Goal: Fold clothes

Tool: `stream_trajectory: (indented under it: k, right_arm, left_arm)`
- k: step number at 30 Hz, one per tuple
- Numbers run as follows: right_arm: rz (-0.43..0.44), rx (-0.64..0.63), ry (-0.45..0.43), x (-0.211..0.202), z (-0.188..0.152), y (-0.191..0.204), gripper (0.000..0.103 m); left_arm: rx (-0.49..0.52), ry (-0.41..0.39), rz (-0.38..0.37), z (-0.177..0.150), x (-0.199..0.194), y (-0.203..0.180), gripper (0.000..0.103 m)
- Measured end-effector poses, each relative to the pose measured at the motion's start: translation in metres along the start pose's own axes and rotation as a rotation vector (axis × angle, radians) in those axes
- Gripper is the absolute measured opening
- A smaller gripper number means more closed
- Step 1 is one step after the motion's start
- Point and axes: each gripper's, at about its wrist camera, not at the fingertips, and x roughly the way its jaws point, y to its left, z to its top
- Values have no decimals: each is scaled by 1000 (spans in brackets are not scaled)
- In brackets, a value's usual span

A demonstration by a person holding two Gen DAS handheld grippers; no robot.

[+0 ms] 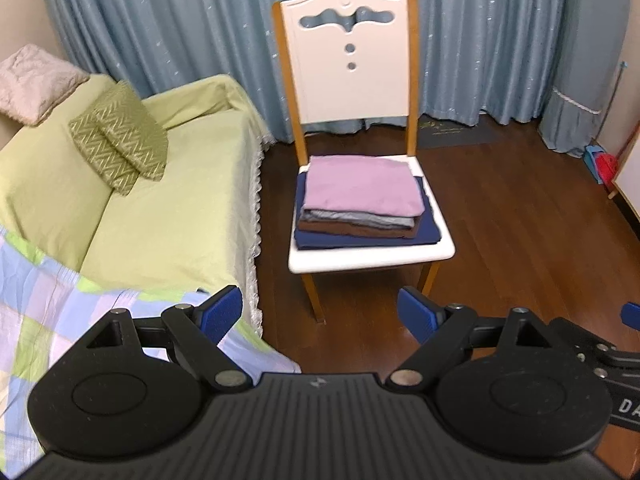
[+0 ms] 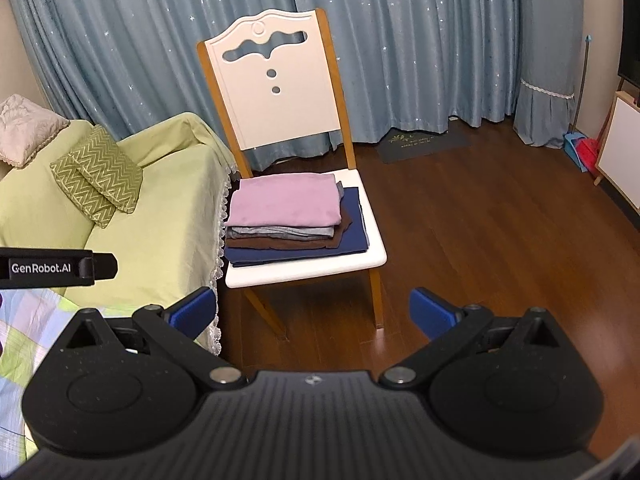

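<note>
Your left gripper (image 1: 320,312) is spread wide, holding nothing; your right gripper (image 2: 312,312) likewise gapes empty. Both hang above the wood floor (image 1: 500,240), well short of the chair (image 1: 352,80). Folded clothes (image 1: 362,204) sit stacked on its white seat: pink on top, then grey, brown, navy at bottom. Checked cloth (image 1: 48,312) lies on the green sofa (image 1: 168,208) by your left gripper.

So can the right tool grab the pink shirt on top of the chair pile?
Probably yes. The right tool is open and empty, the pink folded garment lies uncovered on top, and only bare floor shows between them. It must move closer first.
</note>
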Motion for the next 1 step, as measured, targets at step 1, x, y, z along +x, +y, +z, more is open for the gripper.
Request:
stream_trajectory:
  k: [1]
  right_arm:
    - [1, 2, 3, 1, 1, -1, 102]
  left_arm:
    - [6, -6, 0, 2, 1, -2, 87]
